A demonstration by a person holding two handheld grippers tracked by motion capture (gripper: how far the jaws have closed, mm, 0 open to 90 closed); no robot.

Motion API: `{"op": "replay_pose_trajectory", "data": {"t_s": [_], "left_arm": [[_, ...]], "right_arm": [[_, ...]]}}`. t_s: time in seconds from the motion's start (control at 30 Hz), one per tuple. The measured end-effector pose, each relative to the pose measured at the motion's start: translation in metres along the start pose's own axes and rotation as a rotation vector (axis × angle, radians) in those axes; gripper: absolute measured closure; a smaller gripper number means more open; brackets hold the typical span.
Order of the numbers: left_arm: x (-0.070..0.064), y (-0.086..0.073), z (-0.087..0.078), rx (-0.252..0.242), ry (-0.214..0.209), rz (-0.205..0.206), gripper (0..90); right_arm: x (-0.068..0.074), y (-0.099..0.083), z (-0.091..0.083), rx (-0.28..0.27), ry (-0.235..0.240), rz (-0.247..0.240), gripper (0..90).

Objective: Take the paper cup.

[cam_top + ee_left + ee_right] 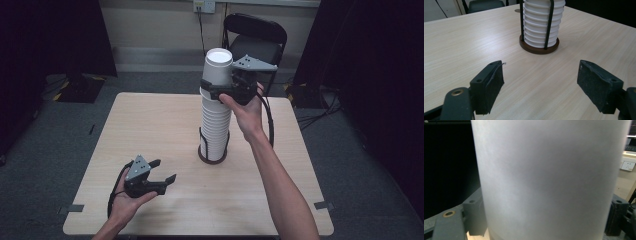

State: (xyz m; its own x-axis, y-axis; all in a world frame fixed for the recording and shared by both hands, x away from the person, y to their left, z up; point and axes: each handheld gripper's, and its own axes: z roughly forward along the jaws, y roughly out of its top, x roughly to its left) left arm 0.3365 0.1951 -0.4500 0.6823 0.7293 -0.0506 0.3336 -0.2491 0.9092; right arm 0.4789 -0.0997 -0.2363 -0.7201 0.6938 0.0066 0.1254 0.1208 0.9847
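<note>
Pale wooden worktop (165, 125) carries a holder (212, 156) packed with a cup stack (215, 130). Right tongs (218, 91) pinch the top cup (218, 67), upright, mouth upward. Left tongs (165, 172) rest spread, well apart from it.

White cups (216, 120), dark brown holder (539, 49)

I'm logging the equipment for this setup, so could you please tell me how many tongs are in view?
2. The left tongs are open, low over the table's near left; the right tongs grip the top cup of the stack.
</note>
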Motion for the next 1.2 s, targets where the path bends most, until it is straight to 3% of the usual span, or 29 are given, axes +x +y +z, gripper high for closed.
{"op": "replay_pose_trajectory", "data": {"t_s": [0.27,0.57,1.2], "left_arm": [[0.001,0.000,0.000,0.003,0.008,-0.020,18.2],[0.001,0.000,0.001,0.013,0.004,-0.020,16.4],[0.001,0.000,0.000,0.011,0.008,-0.021,16.3]], "right_arm": [[0.001,0.006,-0.003,-0.020,0.000,0.005,16.0],[0.000,0.012,-0.007,-0.047,0.011,-0.012,16.0],[0.002,0.027,-0.013,-0.116,0.025,0.012,16.4]]}}
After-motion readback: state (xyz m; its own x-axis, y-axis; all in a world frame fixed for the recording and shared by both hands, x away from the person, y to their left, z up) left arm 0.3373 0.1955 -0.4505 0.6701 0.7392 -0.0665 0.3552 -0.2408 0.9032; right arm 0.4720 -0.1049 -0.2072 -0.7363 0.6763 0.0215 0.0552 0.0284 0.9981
